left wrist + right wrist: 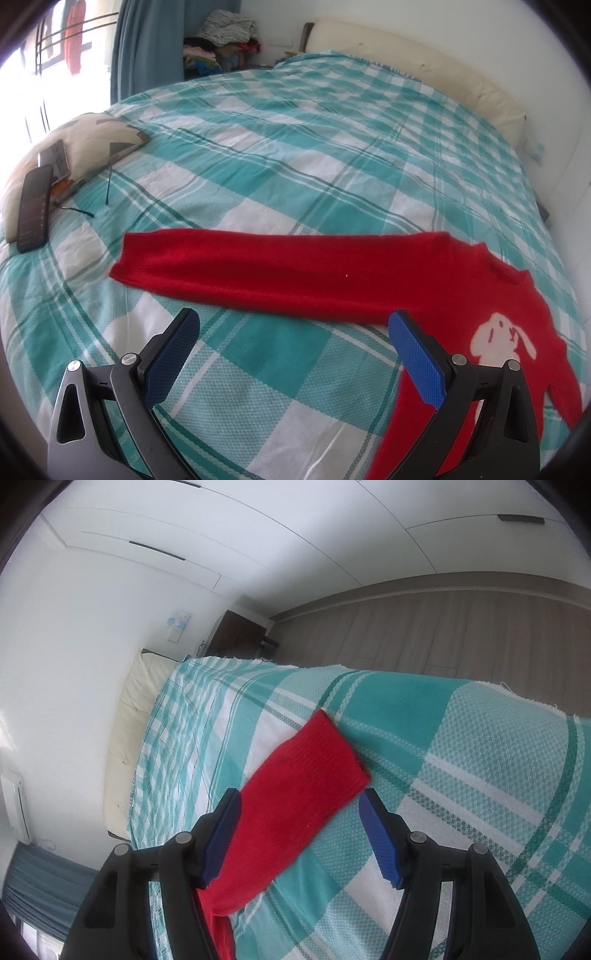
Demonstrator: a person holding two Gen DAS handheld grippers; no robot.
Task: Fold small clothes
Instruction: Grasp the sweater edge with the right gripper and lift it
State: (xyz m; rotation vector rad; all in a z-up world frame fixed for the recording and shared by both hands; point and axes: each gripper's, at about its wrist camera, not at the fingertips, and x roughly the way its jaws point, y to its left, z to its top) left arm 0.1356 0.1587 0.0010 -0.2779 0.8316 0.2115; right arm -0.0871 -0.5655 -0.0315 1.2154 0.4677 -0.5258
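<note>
A small red sweater (461,295) with a white animal print (502,339) lies flat on the teal checked bedspread (295,147). One sleeve (280,273) stretches out to the left in the left wrist view. My left gripper (293,325) hovers open just in front of that sleeve, its right finger (417,354) over the sweater's body, nothing between the pads. In the right wrist view the other sleeve (306,775) runs up between the spread fingers of my right gripper (299,801), cuff pointing away. That gripper is open and the pads do not press the cloth.
A patterned pillow (88,144) with a dark phone (35,206) and a card lies at the bed's left. A cream headboard (424,62) runs along the back; a clothes pile (225,37) sits in the corner. The bed edge (480,686) drops to a wooden floor (443,627).
</note>
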